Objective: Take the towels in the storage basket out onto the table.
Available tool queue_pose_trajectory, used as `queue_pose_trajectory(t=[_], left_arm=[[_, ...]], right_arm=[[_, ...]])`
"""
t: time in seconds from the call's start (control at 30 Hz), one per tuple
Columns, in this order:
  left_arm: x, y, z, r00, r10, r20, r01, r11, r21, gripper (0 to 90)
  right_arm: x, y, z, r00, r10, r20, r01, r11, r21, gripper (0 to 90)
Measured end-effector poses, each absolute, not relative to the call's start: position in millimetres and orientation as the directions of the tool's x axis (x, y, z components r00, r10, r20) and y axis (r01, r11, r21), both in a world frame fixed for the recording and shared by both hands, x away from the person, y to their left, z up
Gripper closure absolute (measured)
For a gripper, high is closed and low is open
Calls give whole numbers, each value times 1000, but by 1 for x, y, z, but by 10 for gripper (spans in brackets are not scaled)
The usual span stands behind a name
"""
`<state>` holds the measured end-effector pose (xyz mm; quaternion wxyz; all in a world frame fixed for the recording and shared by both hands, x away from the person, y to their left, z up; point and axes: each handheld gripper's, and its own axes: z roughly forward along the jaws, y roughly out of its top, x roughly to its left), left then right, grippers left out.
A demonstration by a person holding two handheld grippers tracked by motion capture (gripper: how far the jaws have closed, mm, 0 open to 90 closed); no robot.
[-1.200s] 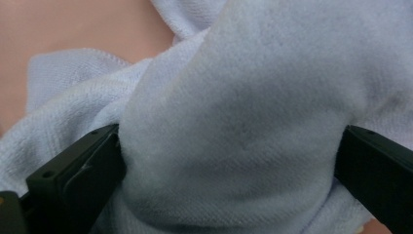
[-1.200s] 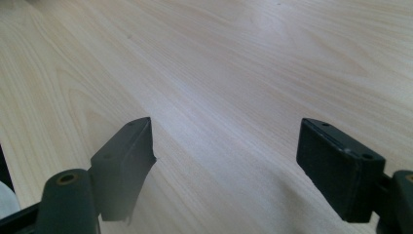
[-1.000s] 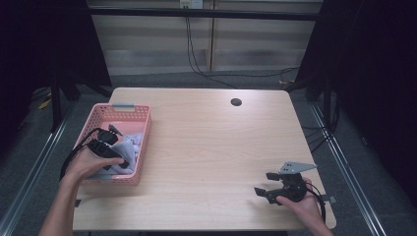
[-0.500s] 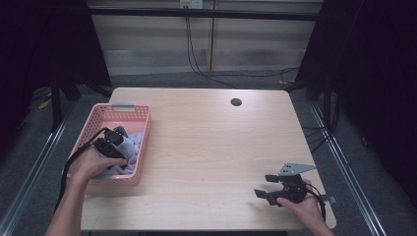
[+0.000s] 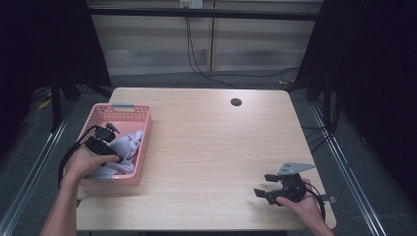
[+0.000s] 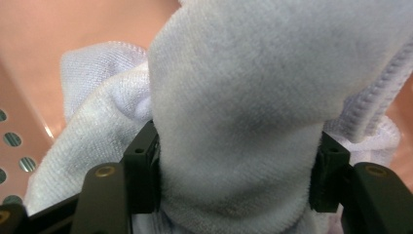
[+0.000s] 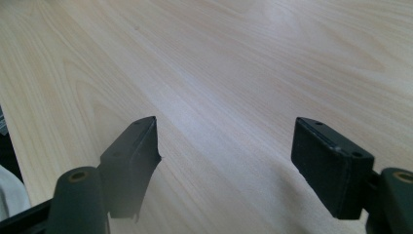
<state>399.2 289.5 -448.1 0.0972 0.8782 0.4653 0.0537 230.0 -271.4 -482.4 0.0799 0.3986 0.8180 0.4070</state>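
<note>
Left gripper (image 6: 234,161) in pink basket (image 5: 142,142), jaws just been closing, pads now pressing a white towel (image 6: 243,97). Right gripper (image 7: 226,165) wide open, holding nothing, over bare surface (image 7: 219,63).

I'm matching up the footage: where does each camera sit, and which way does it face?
High view: above the person's side, looking forward and down on the table; both forearms, left gripper in the pink basket.
Left gripper view: rides the left gripper, jaws just closing around the white towel.
Right gripper view: right gripper open over bare table.
Shared: towel, basket.
</note>
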Motion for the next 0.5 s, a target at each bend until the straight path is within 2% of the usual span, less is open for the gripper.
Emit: queue_pose_trajectory(t=[0.07,0.5], left_arm=[[398,297,-447,533,845,-44,821,-504,268,386],[394,323,-437,465,865,-189,850,-376,369,430]], right_arm=[[231,-271,-483,-671,716,193,585,352,730,255],[232,-272,-483,-667,720,194,588,348,730,255]])
